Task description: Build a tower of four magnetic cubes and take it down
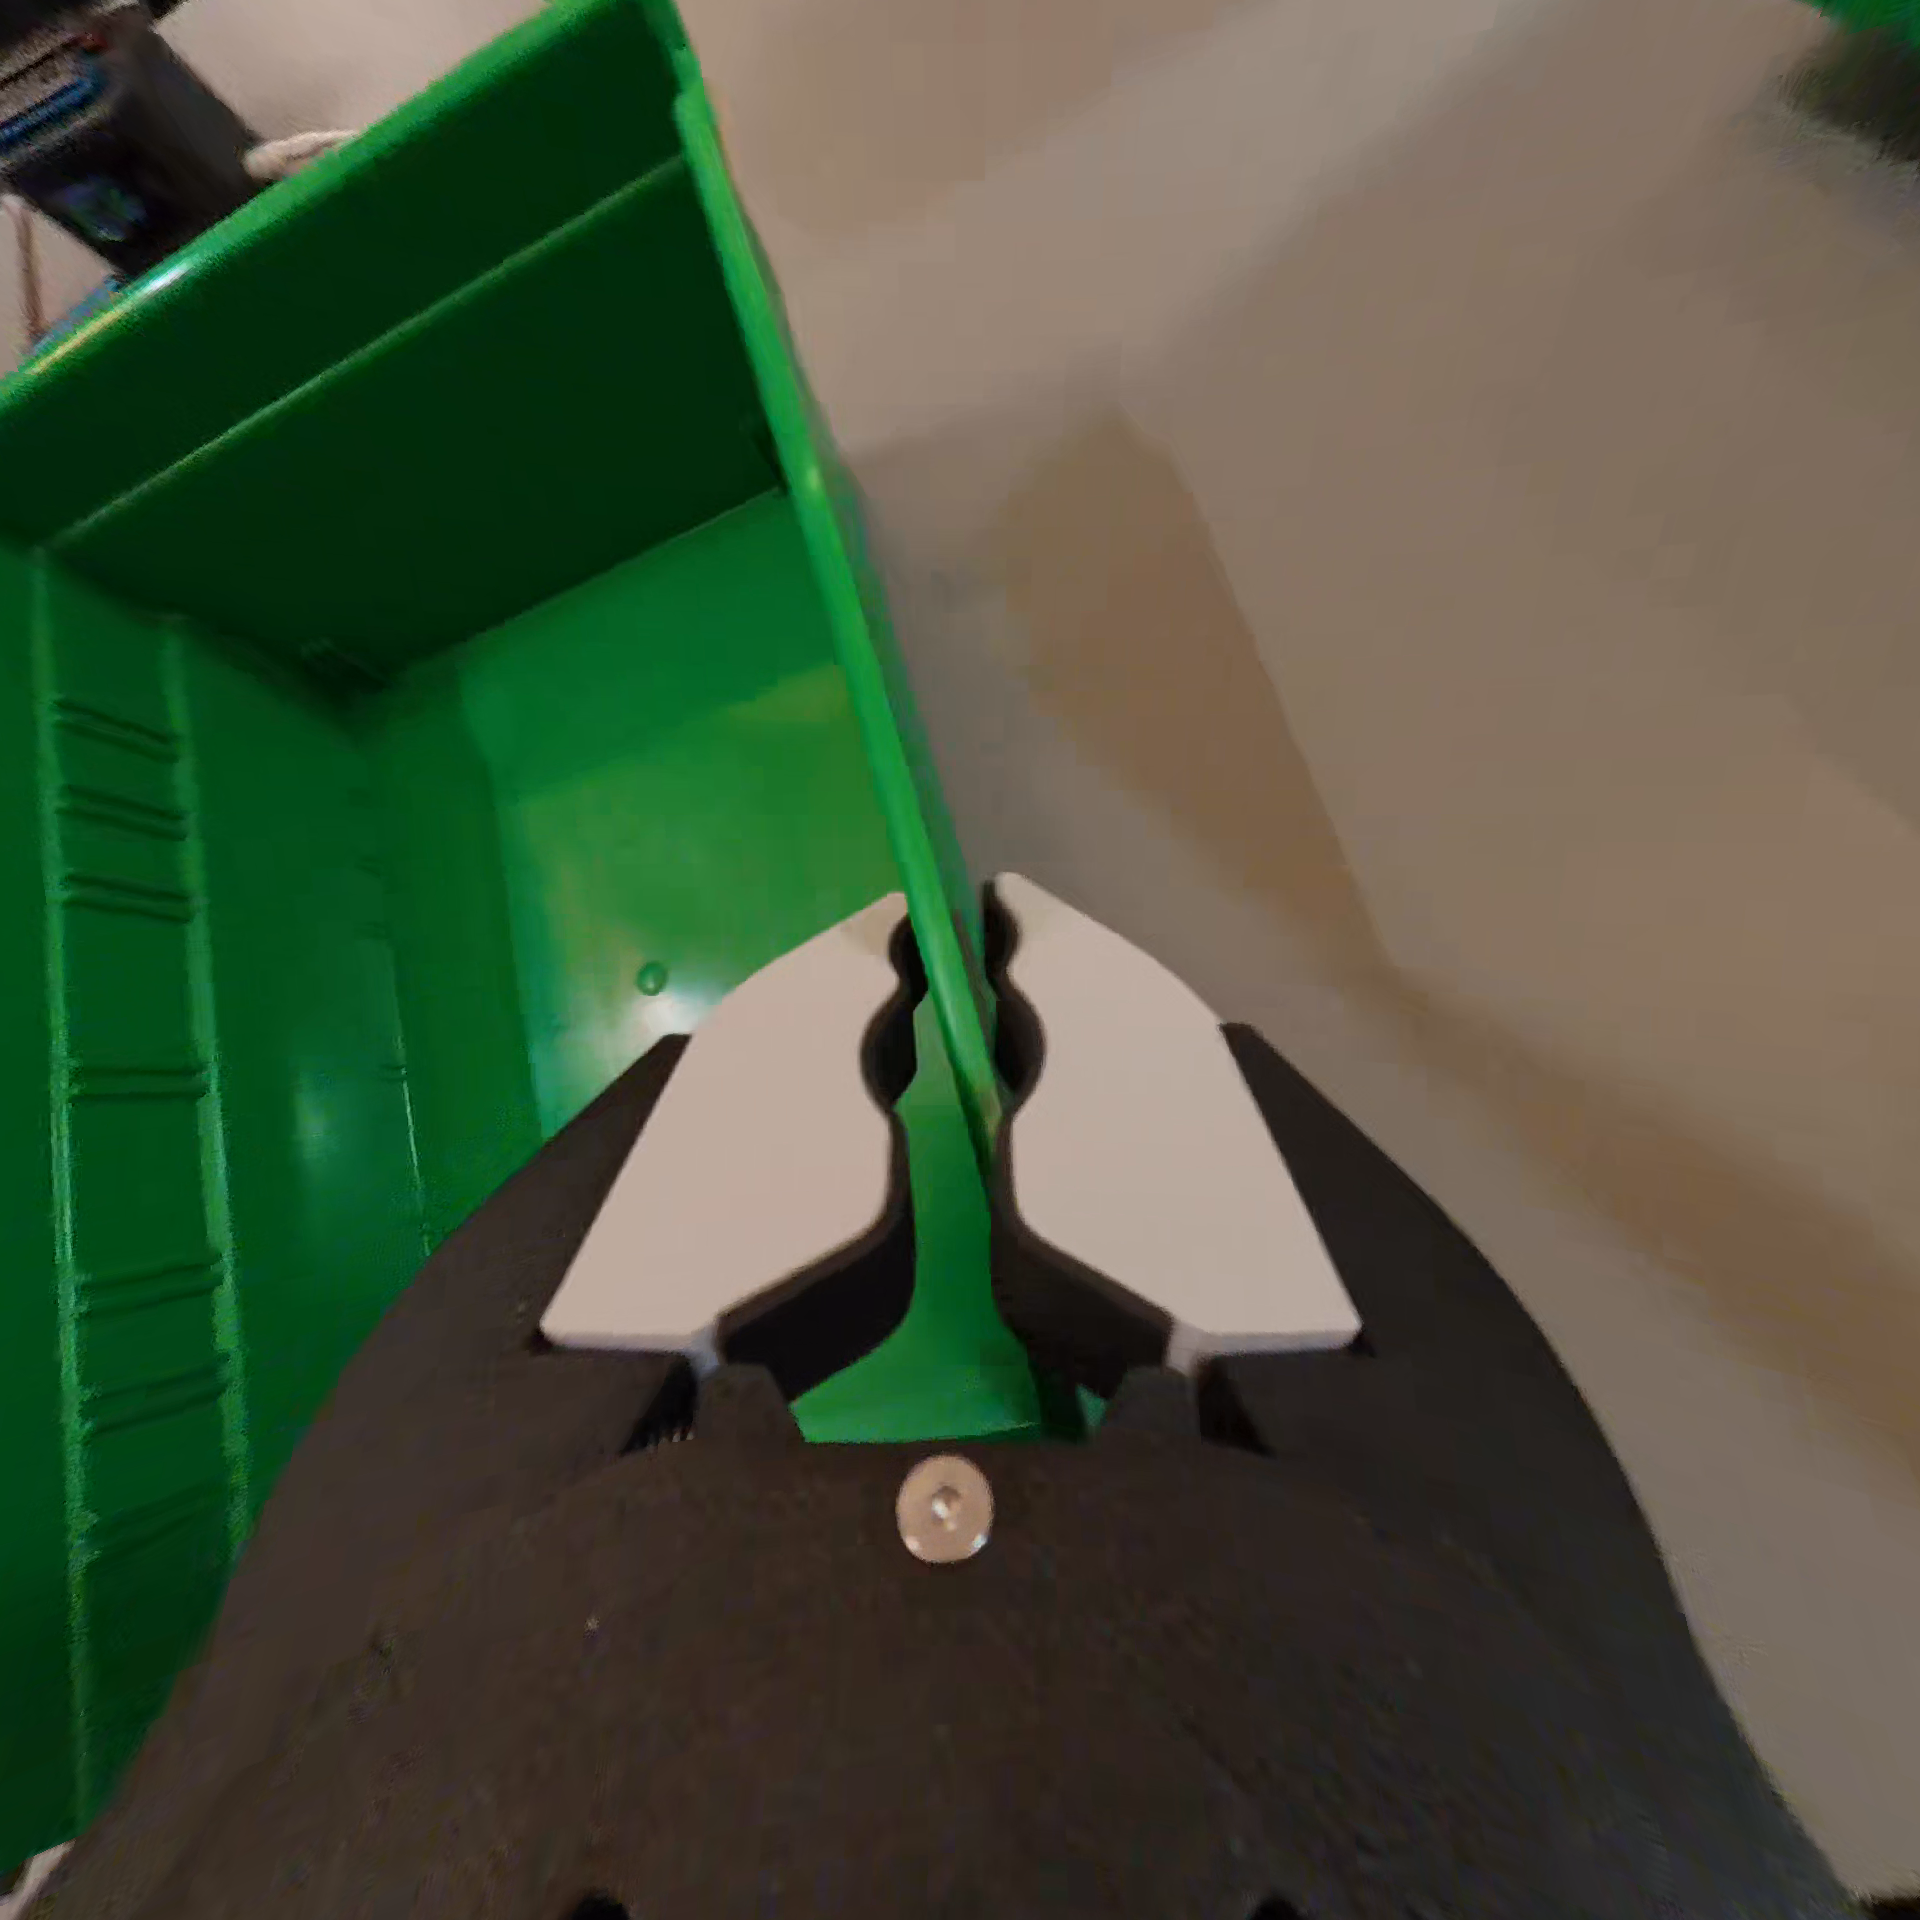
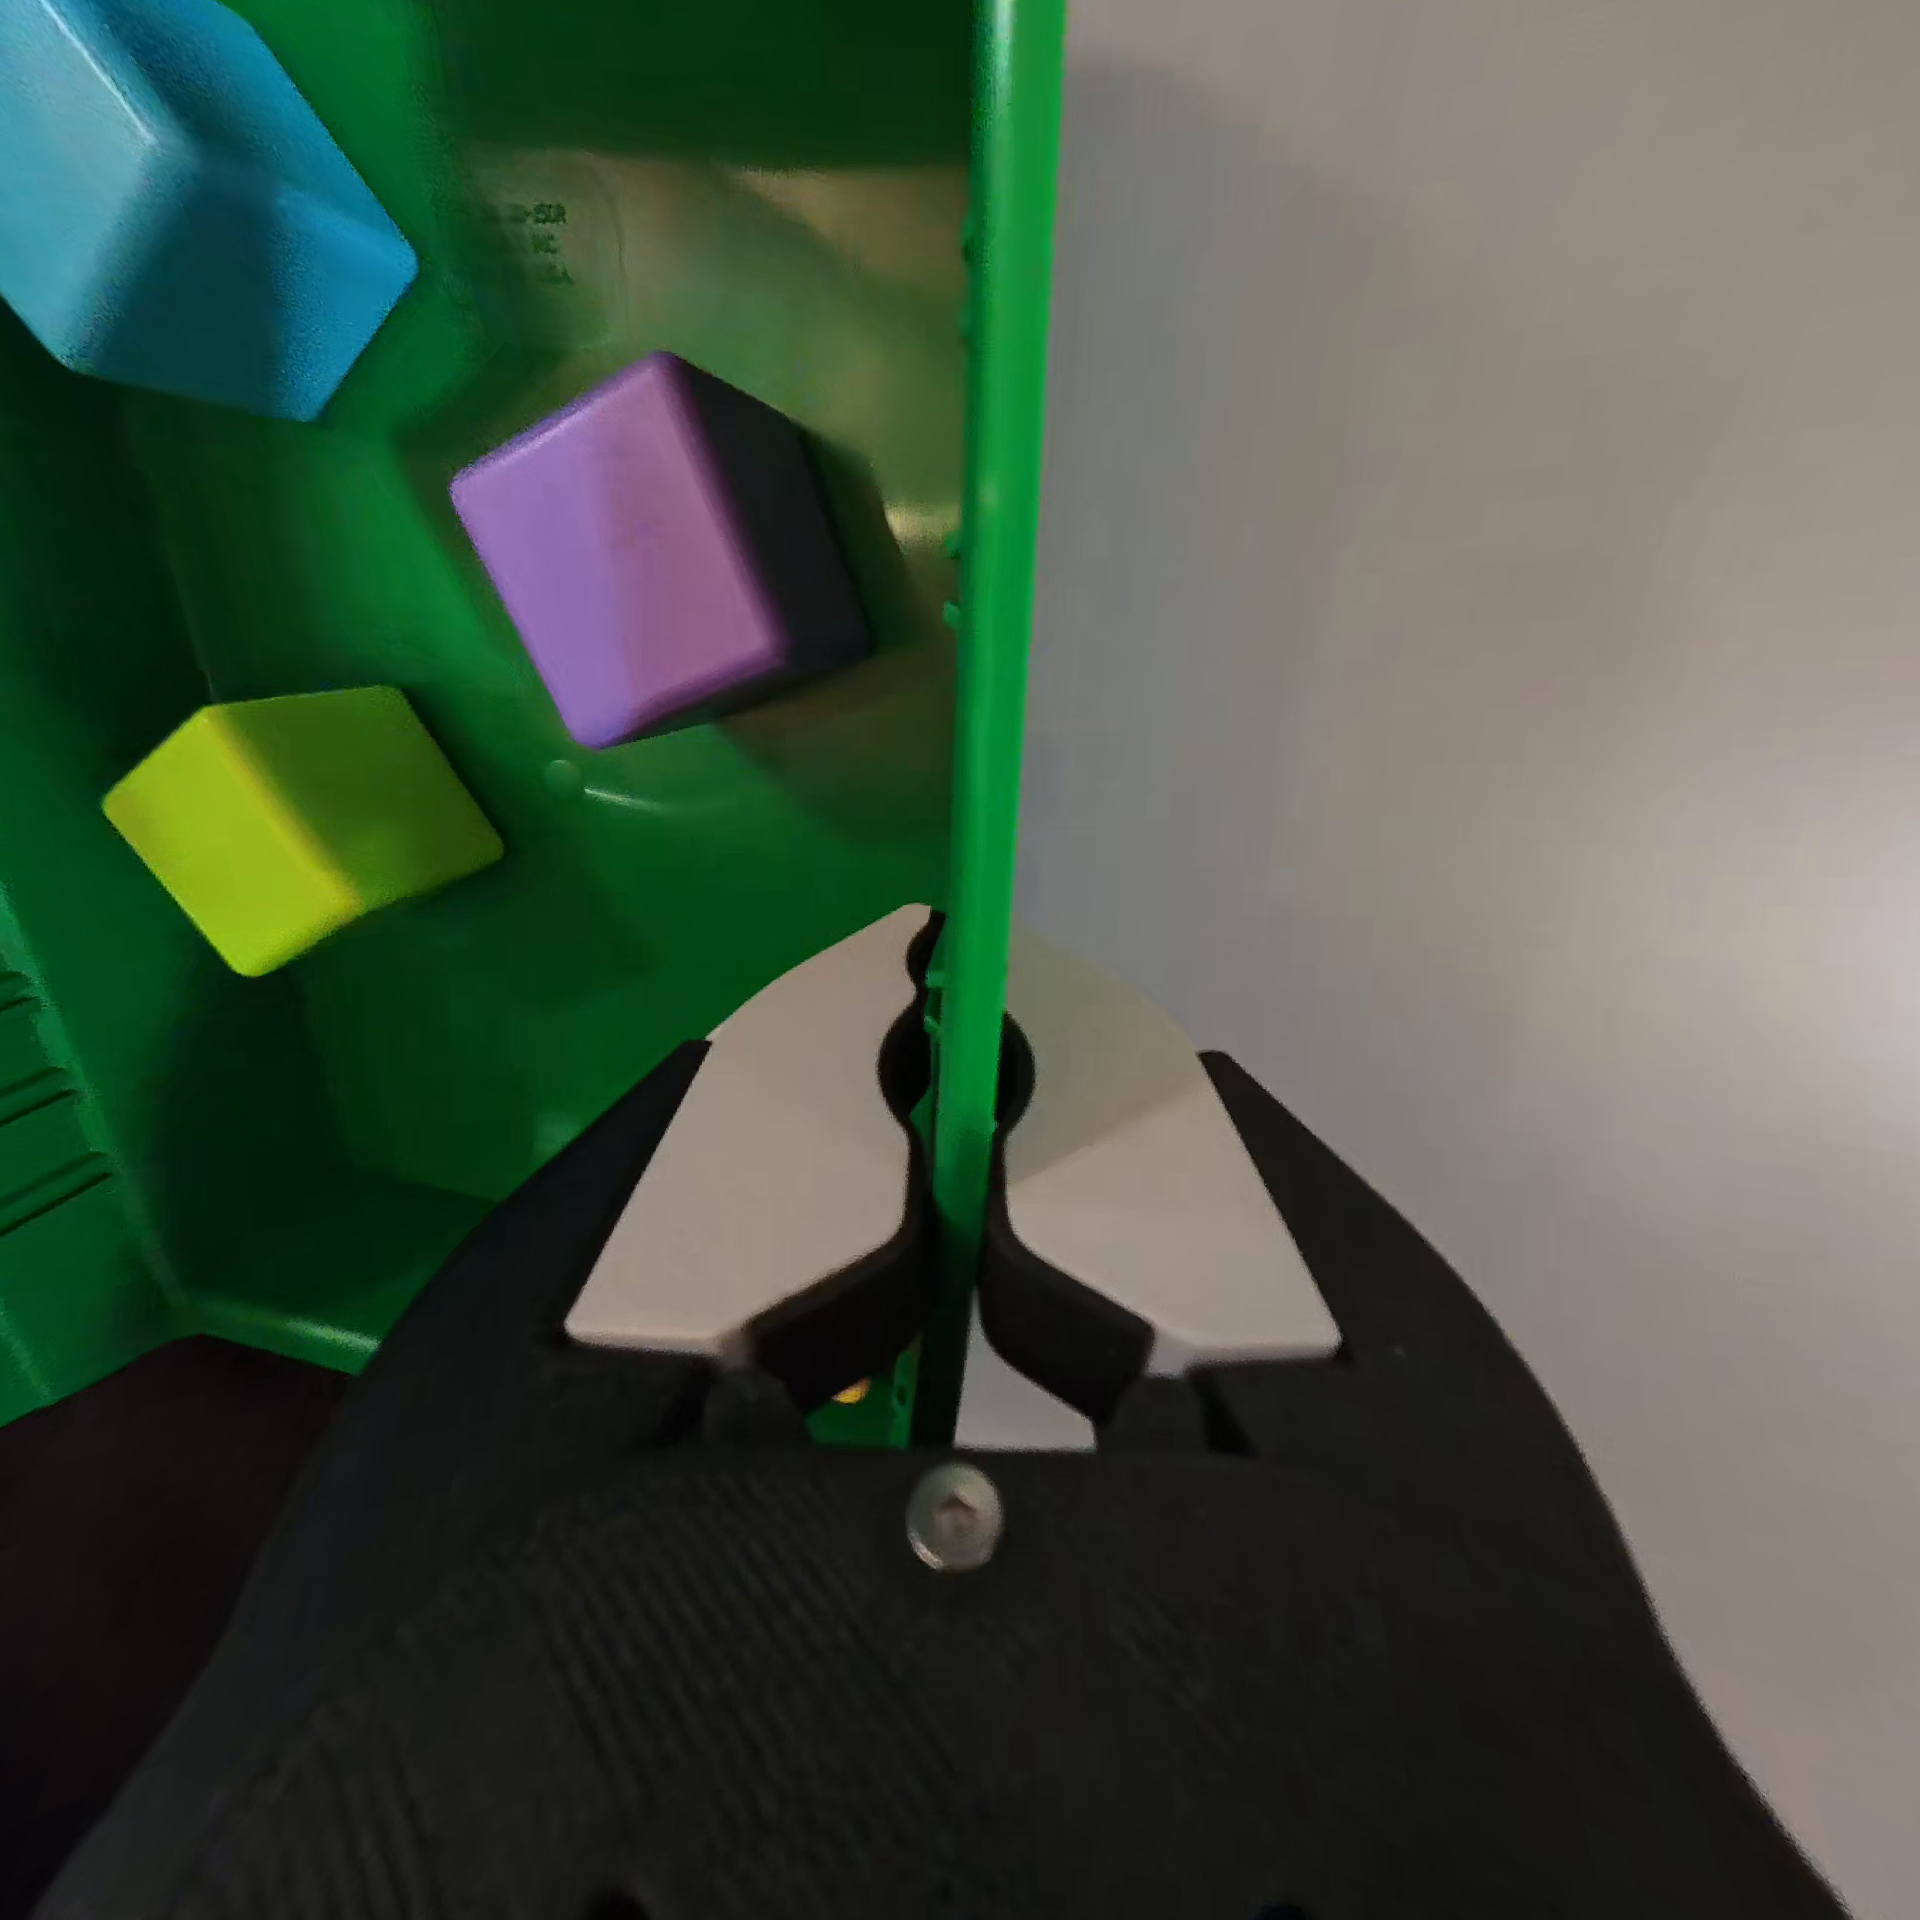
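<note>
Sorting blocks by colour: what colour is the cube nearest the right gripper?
Lime green cube; right wrist view shows it best.

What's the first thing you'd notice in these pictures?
The bright green bin fills both views, and each claw is pinched shut on its thin wall: the left claw and the right claw. In the right wrist view, three colourful blocks sit inside it: a blue block top left, a purple block in the middle, a yellow-green block below.
</note>
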Tool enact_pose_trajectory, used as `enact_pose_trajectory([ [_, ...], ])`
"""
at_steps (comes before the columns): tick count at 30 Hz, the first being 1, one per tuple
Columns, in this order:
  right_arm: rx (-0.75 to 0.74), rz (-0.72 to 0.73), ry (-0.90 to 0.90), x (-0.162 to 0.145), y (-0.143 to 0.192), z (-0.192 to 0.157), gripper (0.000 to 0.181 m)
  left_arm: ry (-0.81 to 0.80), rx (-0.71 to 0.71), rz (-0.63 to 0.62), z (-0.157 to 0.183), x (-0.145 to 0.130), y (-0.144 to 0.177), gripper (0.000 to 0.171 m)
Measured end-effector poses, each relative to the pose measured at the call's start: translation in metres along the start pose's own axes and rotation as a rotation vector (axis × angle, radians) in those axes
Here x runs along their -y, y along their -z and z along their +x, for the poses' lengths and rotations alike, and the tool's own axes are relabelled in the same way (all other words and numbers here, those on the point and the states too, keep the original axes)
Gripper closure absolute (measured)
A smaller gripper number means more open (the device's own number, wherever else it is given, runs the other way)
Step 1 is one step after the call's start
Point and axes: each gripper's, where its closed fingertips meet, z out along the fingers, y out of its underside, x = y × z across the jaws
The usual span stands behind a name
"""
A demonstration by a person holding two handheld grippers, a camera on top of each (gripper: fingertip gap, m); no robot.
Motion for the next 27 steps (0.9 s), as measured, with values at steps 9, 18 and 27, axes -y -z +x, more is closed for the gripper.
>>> enact_pose_trajectory([
  [9,0.008,0.031,-0.027,0.053,-0.038,-0.072,0.177,0.057,0.029,0.016,-0.028,0.011,0.016,0.166],
  [18,-0.048,0.052,-0.072,0.121,-0.078,-0.175,0.177,0.110,0.212,0.106,-0.098,0.021,0.104,0.165],
  [27,-0.067,0.085,-0.154,0.176,-0.122,-0.290,0.170,0.186,0.314,0.143,-0.132,0.006,0.151,0.165],
])
